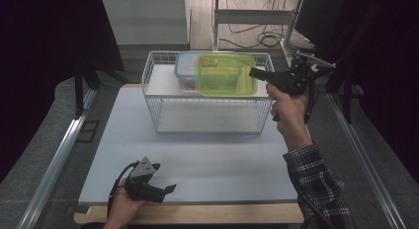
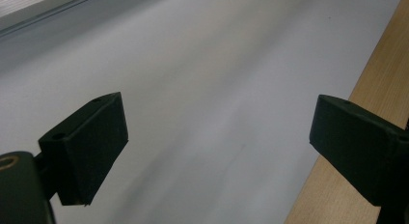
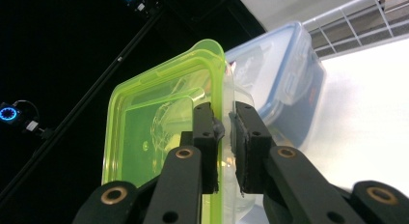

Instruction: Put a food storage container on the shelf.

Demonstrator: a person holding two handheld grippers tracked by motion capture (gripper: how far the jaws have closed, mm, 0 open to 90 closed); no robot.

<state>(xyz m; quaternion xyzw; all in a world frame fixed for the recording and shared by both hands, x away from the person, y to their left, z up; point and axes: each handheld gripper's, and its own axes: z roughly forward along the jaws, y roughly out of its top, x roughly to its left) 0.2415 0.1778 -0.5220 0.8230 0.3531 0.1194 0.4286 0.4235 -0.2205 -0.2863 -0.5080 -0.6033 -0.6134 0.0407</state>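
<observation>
right gripper (image 3: 224, 137) clamped thin on green-lidded container's (image 1: 225, 73) rim above wire basket's (image 1: 207, 98) far right corner, liable to slip; left gripper (image 1: 165, 189) idle, agape.

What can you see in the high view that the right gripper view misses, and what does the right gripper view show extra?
High view alone: the whole white wire basket on the white table, the left gripper resting open near the table's front edge, and the person's hand and plaid sleeve.

Right gripper view alone: a close look at the right gripper, its jaws pinching the rim of the green-lidded container, plus small blue ring lights in the dark behind it.

Both: the green-lidded container, the blue-lidded container beside it, and part of the basket's wire rim.
</observation>
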